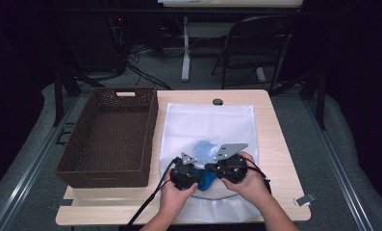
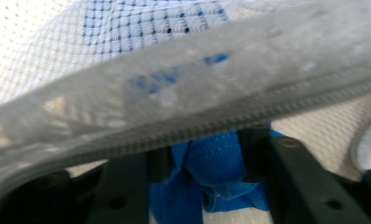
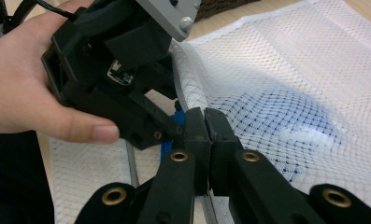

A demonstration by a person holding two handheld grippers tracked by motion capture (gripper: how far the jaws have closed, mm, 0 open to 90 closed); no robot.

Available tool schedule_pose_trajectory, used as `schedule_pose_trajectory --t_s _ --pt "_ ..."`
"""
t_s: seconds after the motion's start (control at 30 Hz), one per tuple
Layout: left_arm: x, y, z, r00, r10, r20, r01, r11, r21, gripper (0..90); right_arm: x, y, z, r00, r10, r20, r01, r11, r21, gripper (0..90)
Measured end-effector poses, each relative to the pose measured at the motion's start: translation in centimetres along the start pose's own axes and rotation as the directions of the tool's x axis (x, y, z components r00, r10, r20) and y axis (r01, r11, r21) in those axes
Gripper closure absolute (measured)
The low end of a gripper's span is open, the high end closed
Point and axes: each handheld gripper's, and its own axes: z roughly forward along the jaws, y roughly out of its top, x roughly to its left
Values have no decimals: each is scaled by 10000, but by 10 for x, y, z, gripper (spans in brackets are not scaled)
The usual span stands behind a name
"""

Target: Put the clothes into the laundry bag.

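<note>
A blue cloth (image 2: 216, 172) sits at the open mouth of a white mesh bag (image 1: 208, 125), low and centre in the high view, part inside the bag and part bunched outside its zip edge (image 2: 248, 116). In the left gripper view the cloth lies between the two black jaws, which stand apart on either side of it; whether their pads press on it I cannot tell. The left gripper (image 1: 186, 174) is held from below in the left hand (image 1: 171, 195), pointing up the frame into the bag's mouth. Just to its right, almost touching, the right gripper (image 1: 229, 168) sits in the right hand (image 1: 251, 185). In the right gripper view its jaws are pressed together on the raised mesh edge of the bag, lifting that lip off the lower layer.

The bag lies flat on a pale wooden table (image 1: 275, 125), covering most of its right half. A dark woven basket (image 1: 109, 137) fills the left half, just beside the bag. Bare wood shows along the right edge and the near left corner. Beyond the far edge, at the top of the frame, stand a folding chair (image 1: 256, 43) and a desk leg (image 1: 185, 53) on a dim floor.
</note>
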Motion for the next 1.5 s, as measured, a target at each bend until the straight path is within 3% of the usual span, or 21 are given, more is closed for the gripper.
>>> schedule_pose_trajectory --t_s 0.13,0.2,0.37,0.6,0.97,1.03,1.5 --pt "-2 0 -3 10000 -35 23 34 9999 120 462 -1 0 0 10000 52 25 -52 10000 -15 891" --pt "-4 -1 -6 9998 184 -75 -182 9996 210 406 -2 0 0 10000 37 19 -37 10000 -10 891" --pt "-9 -5 -12 9990 436 -25 -435 9988 235 323 -2 0 0 10000 65 18 -65 10000 -29 891" --pt "-14 -9 -23 9967 807 -81 -805 9963 287 320 -4 -1 -2 9999 119 76 -119 9999 -109 891" --pt "-23 -15 -43 9958 912 104 -914 9957 166 331 -4 0 -2 9999 112 96 -111 9999 -116 891" --pt "-23 -16 -44 9939 1098 102 -1101 9936 270 332 -4 0 -2 9999 100 108 -98 9999 -115 891" --pt "-20 -20 -9 9956 916 -202 -904 9943 561 373 -1 0 -1 10000 40 73 -39 10000 -74 891"
